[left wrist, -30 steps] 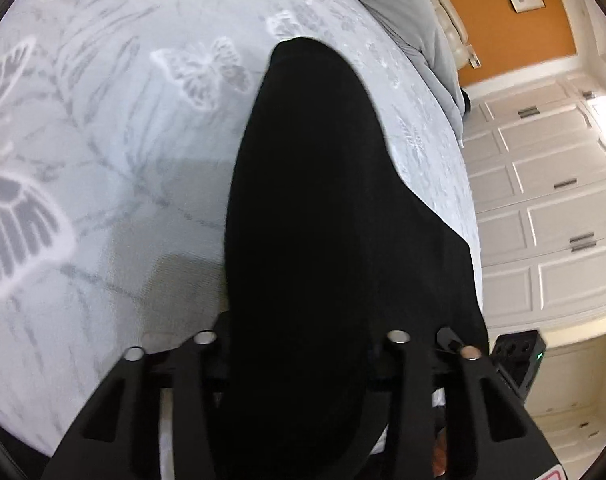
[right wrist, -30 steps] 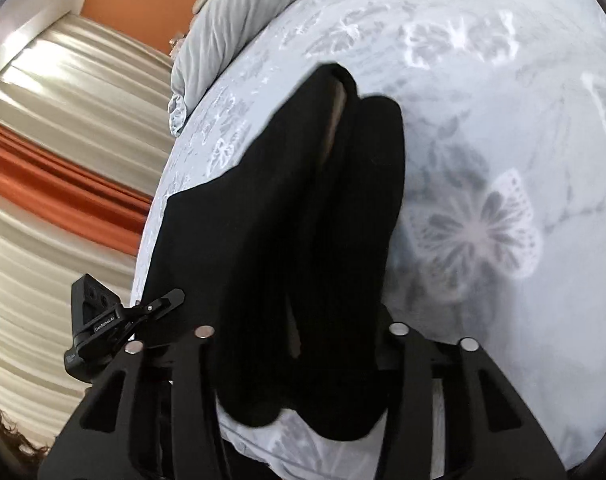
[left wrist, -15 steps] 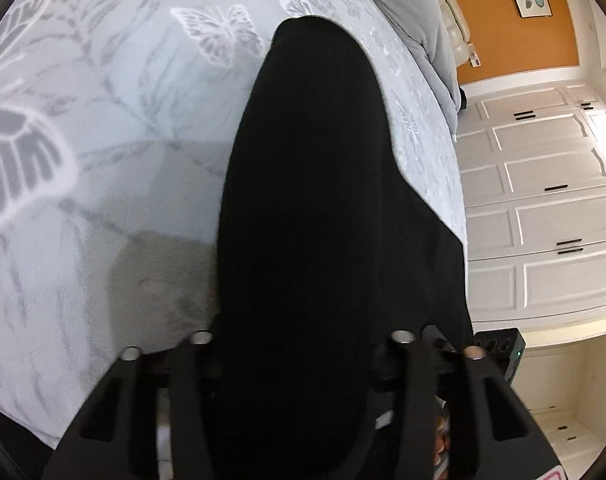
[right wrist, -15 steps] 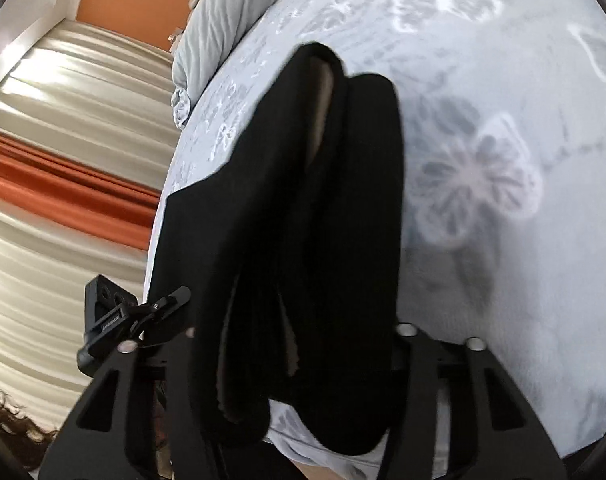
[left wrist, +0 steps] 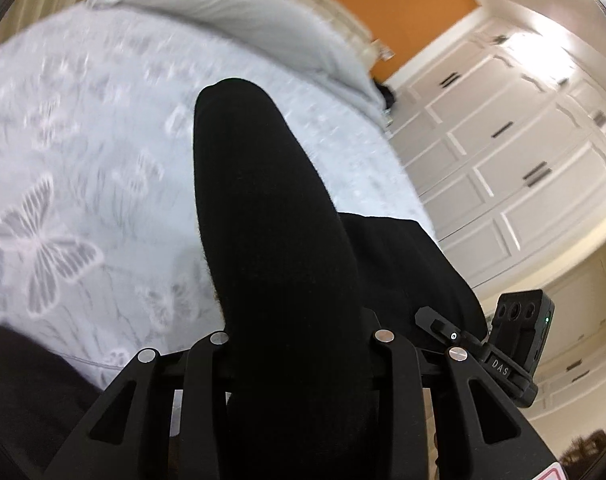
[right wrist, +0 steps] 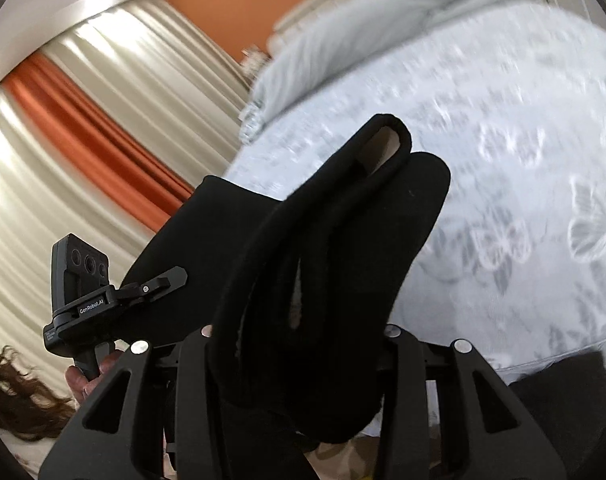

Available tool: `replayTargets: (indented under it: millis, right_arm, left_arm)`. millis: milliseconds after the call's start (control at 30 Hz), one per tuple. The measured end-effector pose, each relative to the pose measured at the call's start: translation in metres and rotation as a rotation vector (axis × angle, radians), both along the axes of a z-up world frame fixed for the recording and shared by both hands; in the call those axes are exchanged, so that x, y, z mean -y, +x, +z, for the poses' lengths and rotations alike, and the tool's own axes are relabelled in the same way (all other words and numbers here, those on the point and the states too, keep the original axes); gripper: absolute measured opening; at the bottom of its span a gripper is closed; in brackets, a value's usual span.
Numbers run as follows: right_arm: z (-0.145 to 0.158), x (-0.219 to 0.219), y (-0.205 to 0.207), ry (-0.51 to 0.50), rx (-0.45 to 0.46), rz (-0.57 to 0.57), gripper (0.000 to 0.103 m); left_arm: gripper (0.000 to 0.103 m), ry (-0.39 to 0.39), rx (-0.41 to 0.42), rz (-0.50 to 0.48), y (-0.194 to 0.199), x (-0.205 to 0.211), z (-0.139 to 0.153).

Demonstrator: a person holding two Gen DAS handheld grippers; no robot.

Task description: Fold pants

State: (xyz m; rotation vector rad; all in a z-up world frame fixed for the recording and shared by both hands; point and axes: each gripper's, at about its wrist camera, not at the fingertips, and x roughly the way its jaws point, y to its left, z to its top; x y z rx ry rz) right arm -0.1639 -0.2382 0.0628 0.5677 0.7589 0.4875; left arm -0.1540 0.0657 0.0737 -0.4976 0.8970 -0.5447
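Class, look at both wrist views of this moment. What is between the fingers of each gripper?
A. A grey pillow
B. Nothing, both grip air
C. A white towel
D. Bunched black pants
D: in each wrist view the black pants run bunched between the fingers of the left gripper and the right gripper, above the butterfly-print bedspread.

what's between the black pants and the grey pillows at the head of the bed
Only bare butterfly-print bedspread lies between the black pants and the grey pillows. Both wrist views show it, though blurred.
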Motion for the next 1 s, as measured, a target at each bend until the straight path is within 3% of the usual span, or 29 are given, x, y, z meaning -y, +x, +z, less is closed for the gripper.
replayTargets:
  millis: [333,600,800,900,1000]
  right_arm:
    - [0.114,-0.011,0.002,-0.053,0.333,0.002,0.037]
    - [0.202,-0.005,0.03,-0.1,0.607,-0.015,0.037]
    - [0.242,0.004,0.077,-0.096,0.734,-0.035,0.037]
    - [0.249,0.01,0.116,-0.08,0.755,-0.042,0.037]
    - [0.245,0.017,0.162,-0.069,0.76,-0.049,0.038]
  left_arm:
    - [0.029,-0.01,0.327,-0.017,-0.026,-0.018,0.12]
    - [0.029,-0.006,0.605,-0.003,-0.003,-0.011,0.213]
    - [0.03,-0.002,0.766,0.031,0.039,-0.005,0.256]
    - [0.031,-0.008,0.799,0.053,0.071,-0.003,0.261]
    - [0.031,-0.039,0.776,0.061,0.118,-0.004,0.257]
